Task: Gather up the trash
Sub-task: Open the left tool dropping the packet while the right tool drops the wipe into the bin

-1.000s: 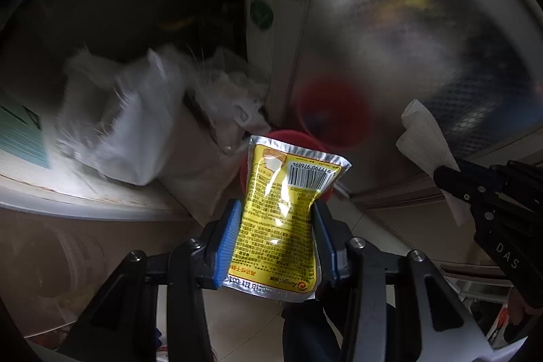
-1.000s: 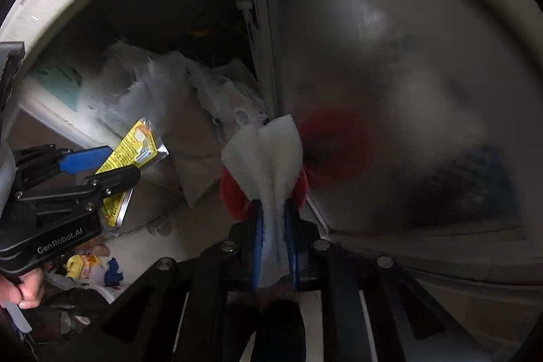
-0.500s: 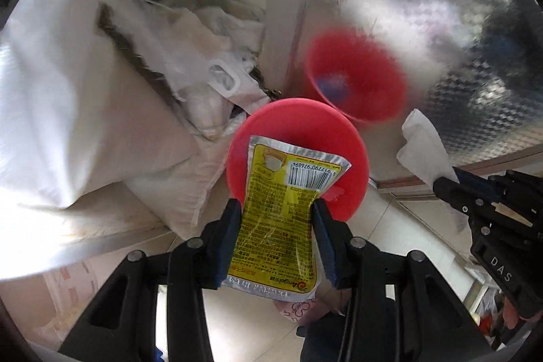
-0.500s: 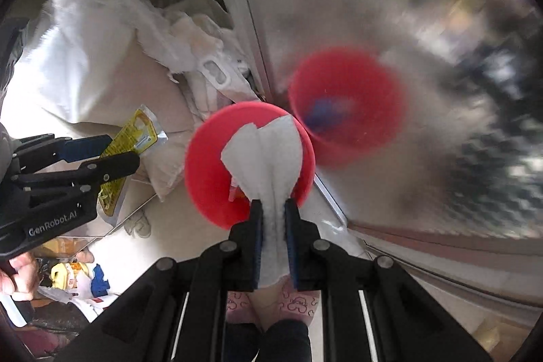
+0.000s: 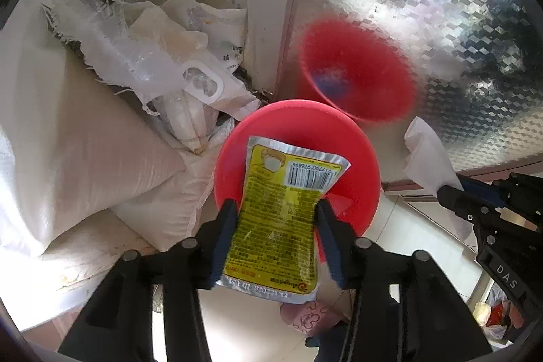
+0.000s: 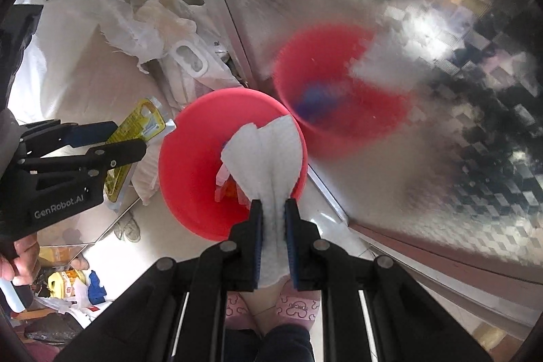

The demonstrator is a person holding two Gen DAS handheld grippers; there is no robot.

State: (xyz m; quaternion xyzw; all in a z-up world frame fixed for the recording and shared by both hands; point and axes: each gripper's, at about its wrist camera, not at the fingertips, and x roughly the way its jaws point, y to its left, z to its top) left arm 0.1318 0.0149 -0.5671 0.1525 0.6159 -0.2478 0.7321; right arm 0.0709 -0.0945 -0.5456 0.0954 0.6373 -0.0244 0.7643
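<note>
The left gripper (image 6: 112, 141) body reads "GenRobot.AI"; the right gripper (image 5: 451, 189) body reads "DAS"; the yellow packet (image 5: 281, 219) between the left pads bears a barcode.

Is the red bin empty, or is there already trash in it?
Not empty: the red bin already holds some orange and clear scraps, seen under the tissue.

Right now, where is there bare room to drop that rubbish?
Inside the red bin: its left side is bare, while scraps crowd its right. Bare floor lies between bin and metal door. The sacks on the left are crowded.
</note>
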